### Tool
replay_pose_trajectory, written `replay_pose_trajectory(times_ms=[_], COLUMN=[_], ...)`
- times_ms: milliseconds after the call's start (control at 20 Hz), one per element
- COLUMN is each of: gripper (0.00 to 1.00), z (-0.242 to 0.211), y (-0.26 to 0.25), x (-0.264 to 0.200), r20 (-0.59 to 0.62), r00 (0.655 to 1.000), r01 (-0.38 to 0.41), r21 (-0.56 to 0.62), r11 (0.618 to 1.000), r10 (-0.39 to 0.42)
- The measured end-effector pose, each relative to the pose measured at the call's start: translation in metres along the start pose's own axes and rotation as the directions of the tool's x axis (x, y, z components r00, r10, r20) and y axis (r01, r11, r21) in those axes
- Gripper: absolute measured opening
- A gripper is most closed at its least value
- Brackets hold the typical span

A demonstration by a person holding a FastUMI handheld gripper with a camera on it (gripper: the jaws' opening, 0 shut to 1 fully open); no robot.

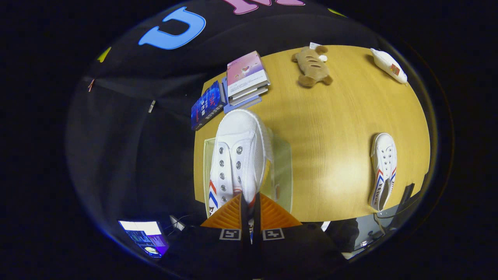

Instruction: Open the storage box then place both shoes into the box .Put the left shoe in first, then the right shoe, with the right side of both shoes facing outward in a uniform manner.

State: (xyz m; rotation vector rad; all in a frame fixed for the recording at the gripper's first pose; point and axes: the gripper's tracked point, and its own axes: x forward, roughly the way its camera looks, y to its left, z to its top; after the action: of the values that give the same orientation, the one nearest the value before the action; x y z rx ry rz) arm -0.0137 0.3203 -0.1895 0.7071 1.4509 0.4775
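White canvas fills the space just ahead of the gripper (249, 204): a lace-less sneaker (237, 155) with metal eyelets and red and blue stripes on its side, toe pointing away. Its heel collar sits between the 2 fingers, which stand close together and clamp on it, so the shoe hangs from the gripper above a clear plastic storage box (282, 171). The box rests at the near left corner of a pale wooden surface (330, 128), and its see-through walls show on both sides of the held shoe.

Well apart to the right, near the front edge of the surface, lies the second sneaker (383, 169), same white canvas and same stripes, toe pointing away. Lettering runs along its side but is too small to read.

Beyond the held shoe, a stack of books (247, 79) sits at the far left of the surface, topped by 1 with a pink cover; a blue-covered book (206, 107) lies just beside the stack, its red characters too blurred to read. Farther right are a brown plush toy (312, 66) with a white tag and, at the far right corner, a white plush toy (389, 65) with a small red label, unreadable. Below the surface's left edge, a lit monitor (144, 236) glows.
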Motion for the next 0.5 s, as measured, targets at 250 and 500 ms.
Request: replay_pose_trajectory(times_ms=[250, 500], gripper=[0.05, 0.05], z=[-0.023, -0.037], y=[0.027, 0.013], x=[0.056, 0.122], r20=[-0.088, -0.13], r00=[0.996, 0.98], r01=[0.028, 0.145], r21=[-0.02, -0.042], r11=[0.999, 0.989], r10=[-0.03, -0.149])
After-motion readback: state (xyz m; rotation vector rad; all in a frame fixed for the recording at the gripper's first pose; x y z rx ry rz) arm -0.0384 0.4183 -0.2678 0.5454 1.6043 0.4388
